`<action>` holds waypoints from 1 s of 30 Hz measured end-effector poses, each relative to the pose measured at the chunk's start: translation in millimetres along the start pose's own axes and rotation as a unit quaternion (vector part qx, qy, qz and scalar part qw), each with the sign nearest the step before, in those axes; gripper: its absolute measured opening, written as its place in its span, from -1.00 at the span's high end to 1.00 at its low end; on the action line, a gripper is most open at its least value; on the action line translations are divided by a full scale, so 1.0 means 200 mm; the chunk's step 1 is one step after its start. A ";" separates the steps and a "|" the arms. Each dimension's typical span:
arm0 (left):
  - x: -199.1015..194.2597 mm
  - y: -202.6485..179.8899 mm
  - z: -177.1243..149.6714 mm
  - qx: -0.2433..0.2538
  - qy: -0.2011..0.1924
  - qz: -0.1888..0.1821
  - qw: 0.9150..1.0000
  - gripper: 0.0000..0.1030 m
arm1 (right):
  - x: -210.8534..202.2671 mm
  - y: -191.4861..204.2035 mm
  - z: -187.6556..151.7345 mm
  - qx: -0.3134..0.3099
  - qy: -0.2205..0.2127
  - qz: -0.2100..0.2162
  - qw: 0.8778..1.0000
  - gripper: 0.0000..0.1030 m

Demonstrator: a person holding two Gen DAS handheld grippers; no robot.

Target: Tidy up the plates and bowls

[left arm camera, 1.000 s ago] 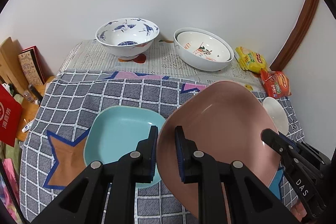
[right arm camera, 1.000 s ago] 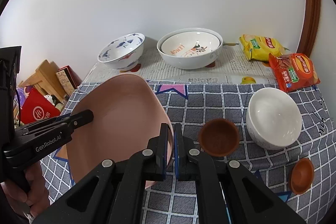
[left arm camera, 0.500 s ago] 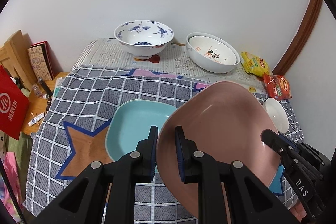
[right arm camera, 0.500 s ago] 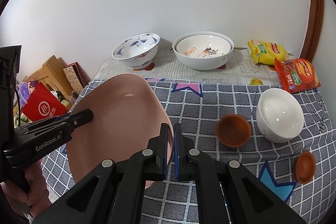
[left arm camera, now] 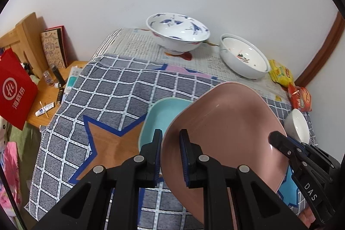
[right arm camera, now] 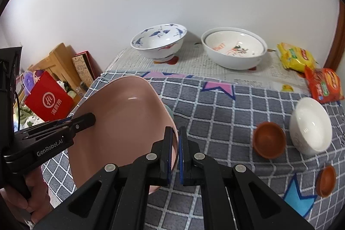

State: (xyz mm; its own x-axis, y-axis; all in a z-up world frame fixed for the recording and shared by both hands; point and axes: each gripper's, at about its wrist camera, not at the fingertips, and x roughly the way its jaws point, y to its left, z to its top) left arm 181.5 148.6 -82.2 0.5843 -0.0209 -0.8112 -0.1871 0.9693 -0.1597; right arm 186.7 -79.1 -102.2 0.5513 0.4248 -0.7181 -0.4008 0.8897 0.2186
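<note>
A: Largest first. Grey checked tablecloth with star patches (right arm camera: 215,109) over the table; newspaper (right arm camera: 248,77) along the far edge by the wall.

B: Main item?

A: Pink rounded-square ceramic plate (left arm camera: 228,130), held tilted in the air above the cloth. Left gripper (left arm camera: 170,154) has its jaws clamped on the plate's left rim, one finger either side. Right gripper (right arm camera: 175,150) is clamped on the opposite rim, jaws nearly together with the edge between them.

B: Under it?

A: Light blue rounded-square plate (left arm camera: 163,113), flat on the cloth, partly hidden by the pink one. What can be seen of it holds nothing.

B: Containers at the back?

A: White porcelain bowl with blue bird pattern (right arm camera: 159,40) on the newspaper, nothing in it. Right of it, large white bowl (right arm camera: 237,59) with a smaller white printed bowl (right arm camera: 235,44) nested inside.

B: Near side?

A: Plain white small bowl (right arm camera: 310,126), tipped slightly. Touching or just beside it, brown small bowl (right arm camera: 268,139). A second brown small bowl (right arm camera: 326,181) sits well apart, near the cloth's edge.

B: Clutter?

A: Yellow snack packet (right arm camera: 296,56) and orange snack packet (right arm camera: 324,84) at the far right corner. Red paper bag (left arm camera: 15,89), books and small tubes on a wooden side table to the left.
</note>
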 end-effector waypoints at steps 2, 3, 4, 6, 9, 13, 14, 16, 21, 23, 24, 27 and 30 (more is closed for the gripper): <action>0.03 0.03 0.01 -0.008 0.003 0.003 1.000 0.69 | 0.04 0.01 0.02 -0.004 0.005 0.006 1.000 0.89; 0.05 0.04 0.01 -0.011 0.006 0.006 1.000 0.69 | 0.07 0.02 0.04 -0.009 0.008 0.008 1.000 0.89; 0.06 0.04 0.01 -0.012 0.008 0.007 1.000 0.70 | 0.09 0.03 0.04 -0.013 0.011 0.008 1.000 0.89; 0.10 0.06 0.01 -0.014 0.013 0.012 1.000 0.69 | 0.14 0.04 0.06 -0.018 0.018 0.008 1.000 0.89; 0.16 0.09 0.01 -0.023 0.024 0.012 0.999 0.70 | 0.20 0.05 0.08 -0.023 0.027 0.011 0.999 0.88; 0.23 0.12 0.02 -0.030 0.033 0.015 0.999 0.70 | 0.29 0.04 0.09 -0.025 0.043 0.020 0.999 0.88; 0.24 0.13 0.02 -0.031 0.035 0.017 0.999 0.70 | 0.32 0.04 0.10 -0.026 0.046 0.021 0.998 0.88; 0.27 0.13 0.03 -0.034 0.037 0.018 0.999 0.70 | 0.35 0.04 0.11 -0.027 0.050 0.022 0.998 0.88; 0.32 0.13 0.04 -0.036 0.043 0.021 0.998 0.70 | 0.42 0.03 0.13 -0.032 0.057 0.022 0.998 0.87; 0.35 0.13 0.04 -0.035 0.046 0.024 0.998 0.70 | 0.45 0.03 0.14 -0.038 0.061 0.023 0.997 0.87; 0.35 0.13 0.04 -0.035 0.047 0.023 0.998 0.71 | 0.46 0.03 0.14 -0.041 0.063 0.023 0.997 0.86; 0.37 0.13 0.04 -0.032 0.053 0.022 0.998 0.74 | 0.50 0.03 0.15 -0.054 0.070 0.020 0.996 0.85; 0.37 0.12 0.03 -0.025 0.052 0.027 0.998 0.74 | 0.54 0.02 0.16 -0.065 0.073 0.017 0.995 0.84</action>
State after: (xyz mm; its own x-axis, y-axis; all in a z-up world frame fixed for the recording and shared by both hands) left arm 224.8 172.0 -143.7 0.4869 0.0038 -0.8734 -0.2567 0.9564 -0.1390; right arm 266.8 -24.5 -157.6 0.4278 0.4165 -0.8022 -0.5133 0.8425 0.1637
